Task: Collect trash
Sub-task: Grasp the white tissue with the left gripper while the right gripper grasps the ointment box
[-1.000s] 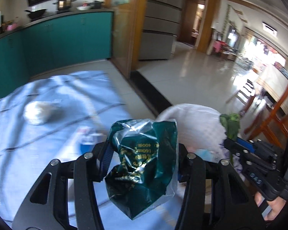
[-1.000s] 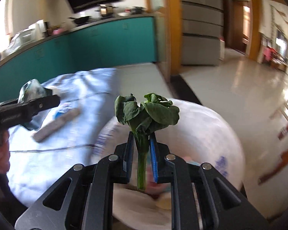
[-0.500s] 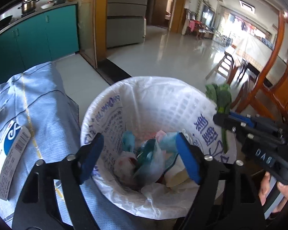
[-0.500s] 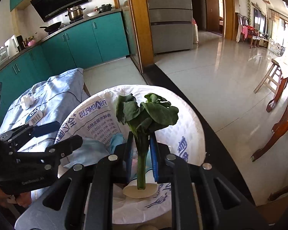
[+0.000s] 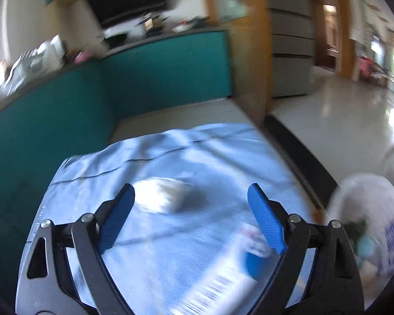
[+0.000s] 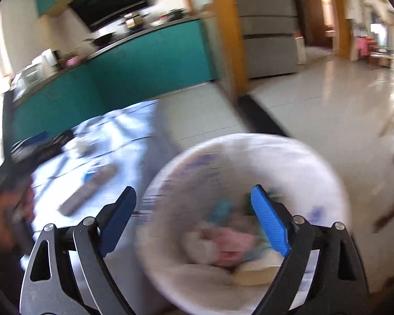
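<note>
While blurred in both views, enough readable. Left gripper (image 5: 191, 218) spread wide, blue pads (image 5: 117, 221) apart, nothing between them, poised over the bench under a pale blue striped cloth (image 5: 170, 262). Just ahead of it, between the pads in the view, a crumpled white paper wad (image 5: 161, 195) lying on the cloth. Below the right-hand pad, a flat white and blue wrapper (image 5: 239, 273) with a barcode, lying on the cloth. Far off to the right of this gripper, at the bench edge, the white-lined bin (image 5: 367, 191), green and blue scraps inside.

Right gripper (image 6: 194, 220) likewise spread wide and empty, pads (image 6: 269, 223) apart, hanging over the bin (image 6: 249, 147). Inside the bin, under the gripper, smeared pink, white, teal and green rubbish (image 6: 223, 244); individual pieces not tellable. To the left of this gripper, the cloth-covered bench (image 6: 128, 131) with the wrapper (image 6: 89, 189) and paper wad (image 6: 78, 144) on it.
</note>
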`<action>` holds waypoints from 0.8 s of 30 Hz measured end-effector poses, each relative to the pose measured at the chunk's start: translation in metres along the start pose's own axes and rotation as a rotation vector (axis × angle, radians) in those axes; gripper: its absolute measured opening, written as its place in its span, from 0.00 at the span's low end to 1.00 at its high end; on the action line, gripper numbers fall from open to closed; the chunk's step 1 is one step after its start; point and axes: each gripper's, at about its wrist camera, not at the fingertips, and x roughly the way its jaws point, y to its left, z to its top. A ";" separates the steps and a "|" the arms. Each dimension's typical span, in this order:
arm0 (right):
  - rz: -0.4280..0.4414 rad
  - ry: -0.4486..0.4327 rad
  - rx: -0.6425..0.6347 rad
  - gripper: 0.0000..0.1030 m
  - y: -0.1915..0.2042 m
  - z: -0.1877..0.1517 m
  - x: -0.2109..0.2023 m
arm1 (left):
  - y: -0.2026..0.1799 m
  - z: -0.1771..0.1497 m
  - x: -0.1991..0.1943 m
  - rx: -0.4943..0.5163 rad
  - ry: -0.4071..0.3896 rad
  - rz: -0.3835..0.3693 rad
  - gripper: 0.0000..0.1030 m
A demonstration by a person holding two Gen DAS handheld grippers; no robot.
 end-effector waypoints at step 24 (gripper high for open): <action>0.157 0.256 -0.165 0.93 0.190 0.002 0.132 | 0.100 -0.001 0.026 -0.198 0.084 -0.054 0.48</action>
